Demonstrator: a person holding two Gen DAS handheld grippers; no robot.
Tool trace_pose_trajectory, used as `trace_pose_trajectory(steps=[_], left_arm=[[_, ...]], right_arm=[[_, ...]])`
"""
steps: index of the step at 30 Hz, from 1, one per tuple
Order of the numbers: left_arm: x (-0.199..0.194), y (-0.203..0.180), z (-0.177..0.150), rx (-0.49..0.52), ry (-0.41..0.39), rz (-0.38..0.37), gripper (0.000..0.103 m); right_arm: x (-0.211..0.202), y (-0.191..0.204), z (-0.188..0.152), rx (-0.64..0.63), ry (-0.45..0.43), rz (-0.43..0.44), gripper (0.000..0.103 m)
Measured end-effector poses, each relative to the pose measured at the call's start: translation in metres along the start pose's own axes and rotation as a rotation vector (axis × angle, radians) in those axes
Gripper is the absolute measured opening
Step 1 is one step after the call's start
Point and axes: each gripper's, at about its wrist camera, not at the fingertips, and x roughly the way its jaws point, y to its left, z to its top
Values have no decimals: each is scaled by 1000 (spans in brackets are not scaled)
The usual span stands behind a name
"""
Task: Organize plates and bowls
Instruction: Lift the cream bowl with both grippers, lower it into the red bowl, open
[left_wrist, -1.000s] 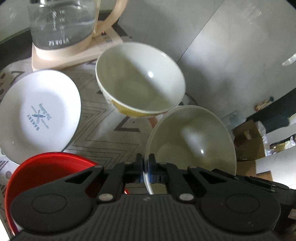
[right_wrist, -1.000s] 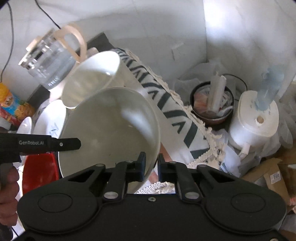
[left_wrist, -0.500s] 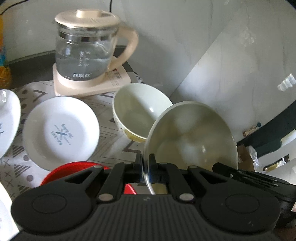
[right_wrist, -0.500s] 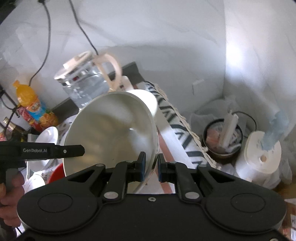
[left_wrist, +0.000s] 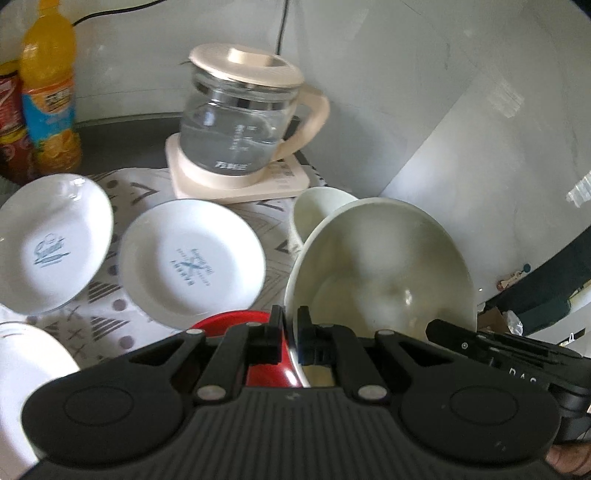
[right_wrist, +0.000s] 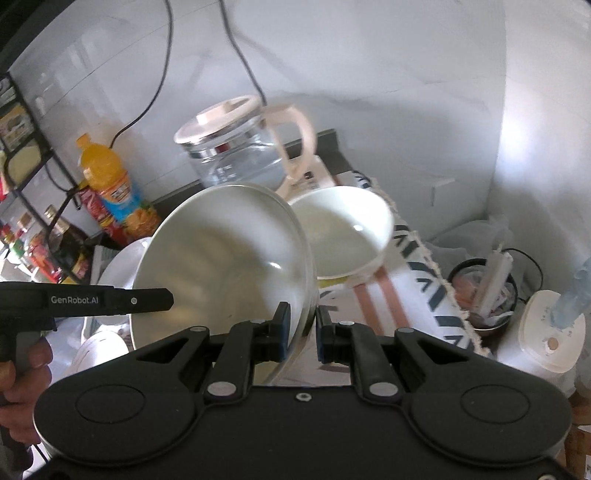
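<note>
Both grippers are shut on the rim of one large white bowl (left_wrist: 380, 269), held tilted above the table. My left gripper (left_wrist: 291, 332) pinches its left rim; my right gripper (right_wrist: 301, 332) pinches its right rim, and the bowl also shows in the right wrist view (right_wrist: 221, 266). A second white bowl (right_wrist: 343, 232) with a yellow band stands behind it, partly hidden in the left wrist view (left_wrist: 314, 210). Two white plates (left_wrist: 192, 258) (left_wrist: 51, 240) lie on the patterned cloth. A red plate (left_wrist: 229, 321) lies under my left gripper.
A glass kettle (left_wrist: 240, 136) on a beige base stands at the back. An orange juice bottle (left_wrist: 48, 92) stands at back left. Another white plate (left_wrist: 29, 369) is at the near left. Right of the table's edge are a bin (right_wrist: 480, 295) and a white appliance (right_wrist: 546, 332).
Both grippers have lifted the shared bowl up and back from the second bowl. More of the table, kettle and plates has come into view.
</note>
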Motion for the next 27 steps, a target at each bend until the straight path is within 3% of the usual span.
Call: trace_pose_trajectory(steps=[13, 27], left_arm=[[-23, 36, -17, -28, 15, 16, 4], [-12, 63, -44, -66, 104, 20, 4]], right_arm=[[3, 43, -19, -9, 31, 20, 14], [19, 59, -50, 9, 116, -6, 14]])
